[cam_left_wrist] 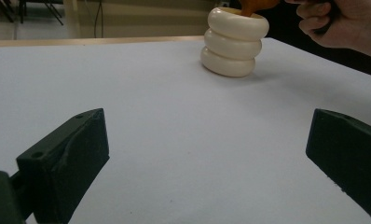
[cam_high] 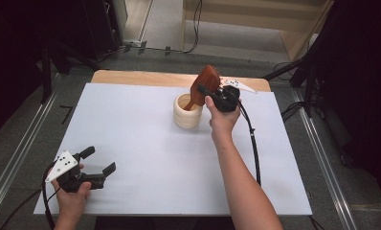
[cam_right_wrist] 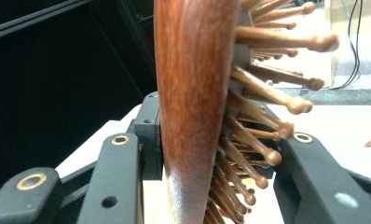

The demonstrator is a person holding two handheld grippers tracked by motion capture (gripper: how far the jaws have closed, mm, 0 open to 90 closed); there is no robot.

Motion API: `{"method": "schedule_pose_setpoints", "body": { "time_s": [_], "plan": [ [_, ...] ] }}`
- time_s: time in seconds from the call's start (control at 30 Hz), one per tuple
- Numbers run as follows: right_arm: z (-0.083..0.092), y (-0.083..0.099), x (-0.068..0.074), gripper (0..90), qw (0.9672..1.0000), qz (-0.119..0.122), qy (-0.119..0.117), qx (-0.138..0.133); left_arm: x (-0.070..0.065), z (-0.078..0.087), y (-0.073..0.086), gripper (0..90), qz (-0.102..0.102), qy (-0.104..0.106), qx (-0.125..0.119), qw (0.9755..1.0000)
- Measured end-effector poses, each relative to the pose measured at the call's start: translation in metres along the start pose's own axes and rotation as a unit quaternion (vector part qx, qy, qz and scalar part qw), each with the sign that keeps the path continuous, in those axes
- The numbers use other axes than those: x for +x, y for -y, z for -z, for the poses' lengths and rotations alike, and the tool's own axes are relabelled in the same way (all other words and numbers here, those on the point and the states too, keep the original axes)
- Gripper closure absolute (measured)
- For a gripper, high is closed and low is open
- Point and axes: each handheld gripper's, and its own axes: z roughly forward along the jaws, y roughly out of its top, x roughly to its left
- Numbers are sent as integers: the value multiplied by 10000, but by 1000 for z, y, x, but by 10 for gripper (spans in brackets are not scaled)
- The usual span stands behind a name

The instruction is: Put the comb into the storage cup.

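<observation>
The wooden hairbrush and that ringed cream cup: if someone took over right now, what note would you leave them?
Right hand-held gripper: shut on the wooden hairbrush, handle end dipping into the cream cup.
Left hand-held gripper: open, holding nothing, near the table's front left corner.
Done: brush picked up and brought to the cup.
Left: probably lower it fully, release, and withdraw.

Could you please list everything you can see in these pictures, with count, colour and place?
Hairbrush: one, reddish-brown wood with pegs, handle end in the cup, head clamped in the right gripper.
Cup: one, cream, ribbed, far middle of the table.
Table: one, white top with a wooden far edge.
Left gripper: one, black, open, near left corner.
Right gripper: one, black, shut on the hairbrush, beside the cup.
</observation>
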Motion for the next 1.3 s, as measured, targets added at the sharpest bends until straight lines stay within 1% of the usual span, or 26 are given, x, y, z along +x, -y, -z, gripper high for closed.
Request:
{"method": "schedule_pose_setpoints", "body": {
  "time_s": [0.33, 0.4, 0.53, 0.6, 0.67, 0.8, 0.87, 0.97, 1.03, 1.13, 1.2, 1.3],
  "plan": [
    [-3, 7, -4, 554, 9999, -137, -5, 31, 0, 0, 0, 0, -10, -8, 11, 10000],
    [-3, 9, -5, 554, 9997, -233, -40, 42, 0, 0, 0, 0, -10, -8, 11, 10000],
    [-3, 8, -7, 552, 9995, -320, -38, 27, 0, 0, 0, 0, -8, -8, 10, 10000],
    [-3, 9, -8, 550, 9992, -384, -76, 34, 0, 0, 0, 0, -8, -5, 11, 10000],
    [-2, 9, -8, 548, 9990, -440, -40, 65, 0, 0, 0, 0, -11, -8, 11, 10000],
    [-2, 11, -12, 532, 9987, -502, -69, 22, -1, 0, 0, 0, -10, -8, 15, 10000],
    [-2, 11, -12, 515, 9987, -496, -74, 24, -1, 0, 0, 0, -12, -9, 11, 10000],
    [-1, 10, -14, 472, 9988, -482, 58, 5, -1, 0, 0, 0, -17, -8, 18, 10000],
    [0, 10, -16, 448, 9985, -541, 63, 18, -1, 0, 0, 0, -20, -6, 16, 10000],
    [2, 10, -19, 359, 9983, -585, 44, 6, -1, 0, 0, 0, -19, -6, 17, 10000],
    [3, 9, -20, 345, 9982, -592, 59, 44, -1, -1, 0, 0, -14, -8, 19, 10000],
    [4, 9, -20, 326, 9986, -532, 56, 48, -1, -1, 0, 0, -21, -7, 21, 10000]
  ]
}}
